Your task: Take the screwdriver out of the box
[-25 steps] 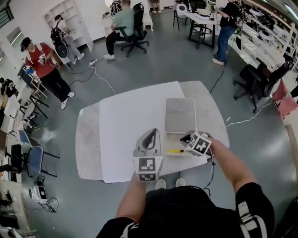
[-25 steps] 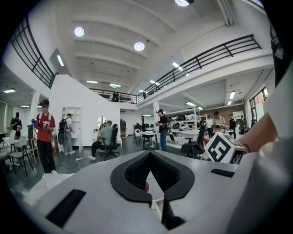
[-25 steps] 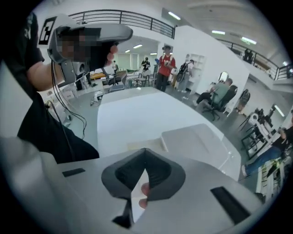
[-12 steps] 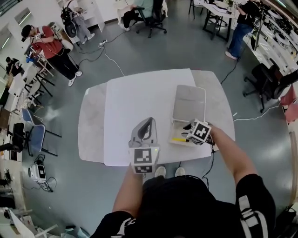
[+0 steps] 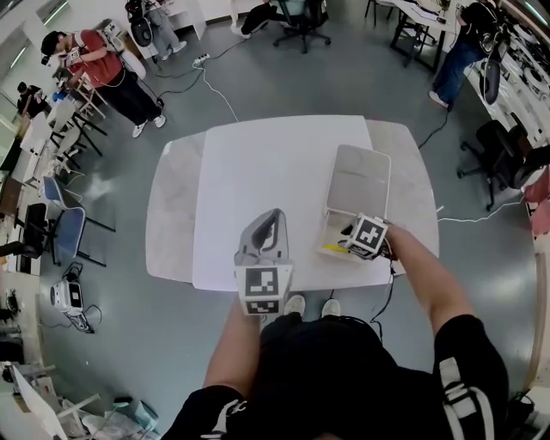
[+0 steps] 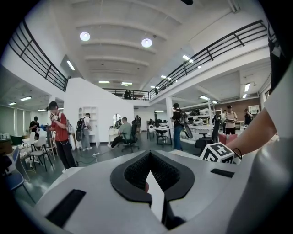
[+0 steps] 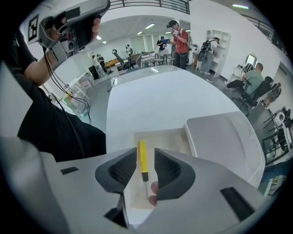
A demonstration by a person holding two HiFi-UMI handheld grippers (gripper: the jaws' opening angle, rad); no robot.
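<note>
A yellow-handled screwdriver (image 7: 143, 160) lies flat in a shallow pale box (image 7: 169, 138) whose grey lid (image 7: 223, 137) is folded back on the table. My right gripper (image 7: 145, 153) hangs just over it, open, with one jaw on each side of the handle and nothing gripped. From the head view the screwdriver (image 5: 332, 250) shows at the box's (image 5: 337, 225) near edge, beside the right gripper (image 5: 345, 246). My left gripper (image 5: 271, 216) is held above the table's near side, left of the box. It is shut and empty, and its left gripper view (image 6: 149, 154) looks out over the room.
The box rests on a white sheet (image 5: 258, 189) covering the grey table (image 5: 168, 215), close to its right front corner. A cable (image 5: 391, 266) hangs off the table edge by my right arm. People and office chairs (image 5: 301, 13) stand farther off.
The head view has swung, so the table sits higher and more centred. The right gripper stays over the screwdriver in the box. The left gripper keeps its place.
</note>
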